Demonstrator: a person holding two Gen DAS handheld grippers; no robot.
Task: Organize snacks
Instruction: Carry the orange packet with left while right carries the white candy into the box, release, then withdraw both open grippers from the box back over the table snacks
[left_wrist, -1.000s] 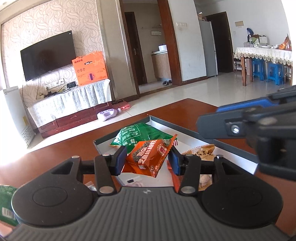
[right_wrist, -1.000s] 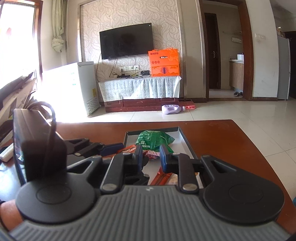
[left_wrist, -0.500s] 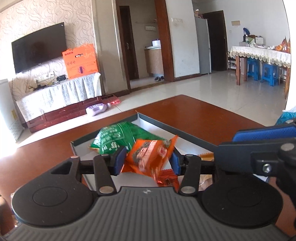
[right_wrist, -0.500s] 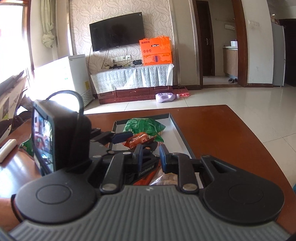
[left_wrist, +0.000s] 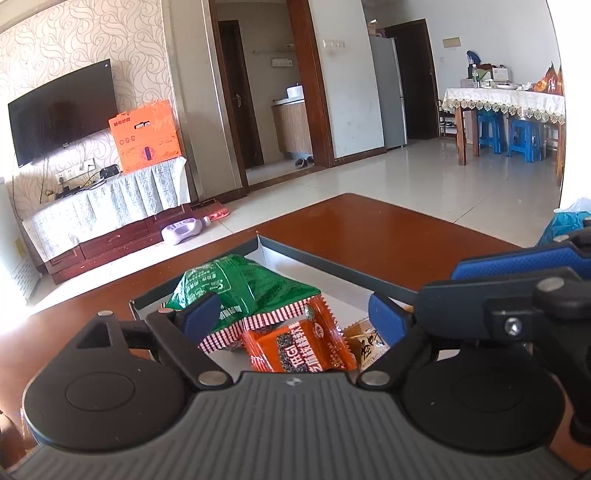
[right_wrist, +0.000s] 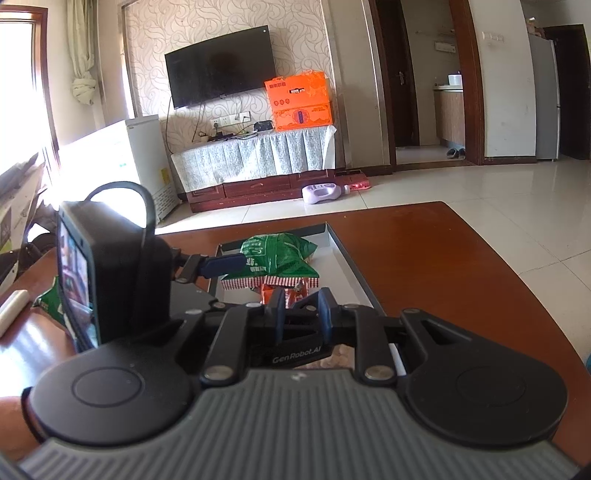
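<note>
Snacks in tray on surface

Orange packet (left_wrist: 301, 349) lies flat in the tray (left_wrist: 332, 269), beside the green bag (left_wrist: 240, 291). Left tongs (left_wrist: 295, 317) just spread wide, jaws clear of the packet. Right tongs (right_wrist: 301, 308) pressed together, holding nothing.

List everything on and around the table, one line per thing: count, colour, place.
tray: one, grey walls with white floor, on the table.
green snack bag: one, green with red-checked edge, at the tray's far end.
orange snack packet: one, orange, lying in the tray in front of the green bag.
tan snack packet: one, tan, in the tray beside the orange one.
table: one, reddish-brown wood.
left gripper: black with blue pads, jaws just opened, over the tray, orange packet released.
right gripper: black, shut, empty, over the tray's near end.
</note>
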